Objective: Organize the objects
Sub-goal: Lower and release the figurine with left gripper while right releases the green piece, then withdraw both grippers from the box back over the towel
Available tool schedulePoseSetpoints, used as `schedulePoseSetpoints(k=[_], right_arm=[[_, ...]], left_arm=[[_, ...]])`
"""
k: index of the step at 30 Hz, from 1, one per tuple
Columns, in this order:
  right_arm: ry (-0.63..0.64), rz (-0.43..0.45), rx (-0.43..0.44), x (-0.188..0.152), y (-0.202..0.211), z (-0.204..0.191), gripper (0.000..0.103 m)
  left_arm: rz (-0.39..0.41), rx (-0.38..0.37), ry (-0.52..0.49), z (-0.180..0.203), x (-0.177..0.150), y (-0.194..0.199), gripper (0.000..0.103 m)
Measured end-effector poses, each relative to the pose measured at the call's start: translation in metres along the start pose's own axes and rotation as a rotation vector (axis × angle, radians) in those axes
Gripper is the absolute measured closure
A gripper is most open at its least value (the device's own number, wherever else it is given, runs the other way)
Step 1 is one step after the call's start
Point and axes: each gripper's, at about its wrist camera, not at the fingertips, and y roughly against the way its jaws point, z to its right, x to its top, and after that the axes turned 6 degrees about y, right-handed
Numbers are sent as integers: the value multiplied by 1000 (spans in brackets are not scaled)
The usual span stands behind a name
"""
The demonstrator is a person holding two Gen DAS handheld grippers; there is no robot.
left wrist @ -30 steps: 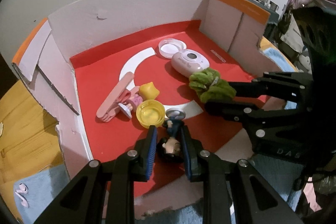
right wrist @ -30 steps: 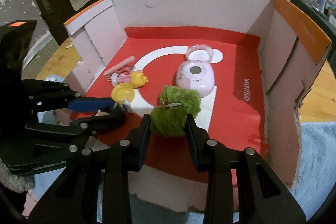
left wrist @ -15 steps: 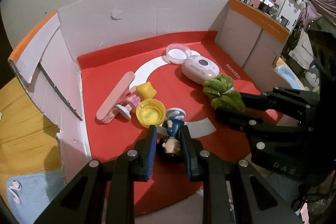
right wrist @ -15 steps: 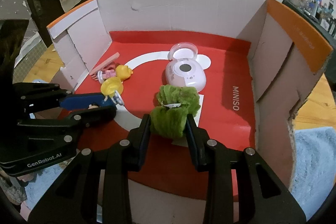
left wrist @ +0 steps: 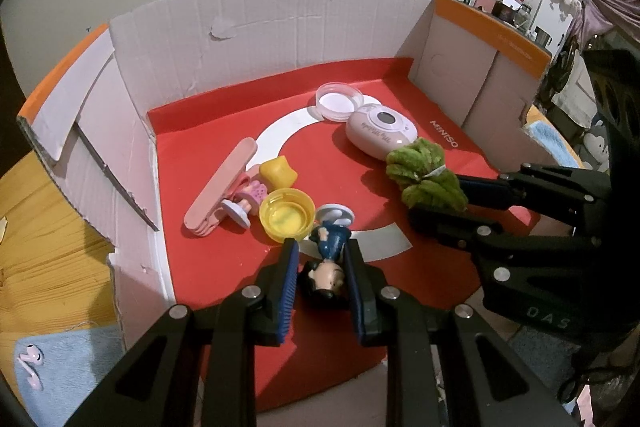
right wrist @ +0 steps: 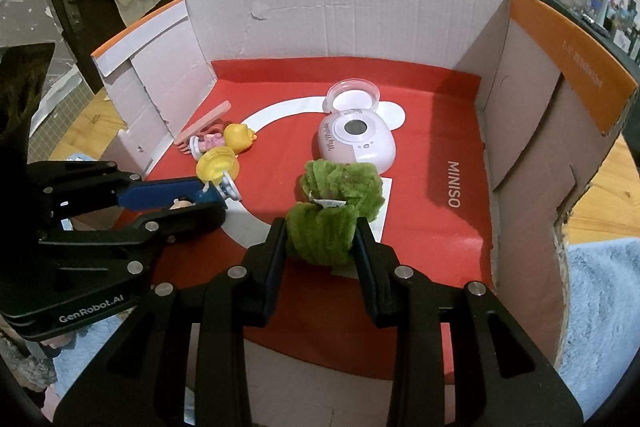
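Left to right in the left wrist view: your left tool (left wrist: 322, 267) is clamped on a small figurine (left wrist: 326, 263), low centre, over the red floor of the cardboard box (left wrist: 280, 27). Just beyond lie a pink clip (left wrist: 220, 187) and a yellow cap (left wrist: 286, 219). A release here could drop the figurine onto the cap and scatter that cluster.

At right, your right tool (right wrist: 320, 247) grips a green scrunchie (right wrist: 332, 211) beside the pink device (right wrist: 356, 143). The soft fabric could snag on the pads.

Legible writing: "MINISO" on the box floor, "GenRobot.AI" on the left tool.
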Motion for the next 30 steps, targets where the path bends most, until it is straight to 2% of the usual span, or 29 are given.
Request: schedulePoseSetpoints(k=[1,3,4,13,17,28,30], right_arm=[[1,0,2,-1,1,0,70],[2,4,6,-1,2,0,56],[2,9,7,-2,3,0,44],[2,31,-1,-2,9,-4,44],[-1,39,3,-3,14,-5,44],[-23,89,19,-12,41,-3,44],[-25,101,20,-13,46,-4,44]], left_arm=[[0,-1,-1,0,0,0,77],[0,-3,-5,1,-1,1,74],[1,-1,-8,1,-2,1,74],[1,-1,-19,3,-4,3,72],[6,1,-17,4,-6,6,63],[30,1,-20,11,-12,19,62],[40,3,-16,12,-14,23,55]])
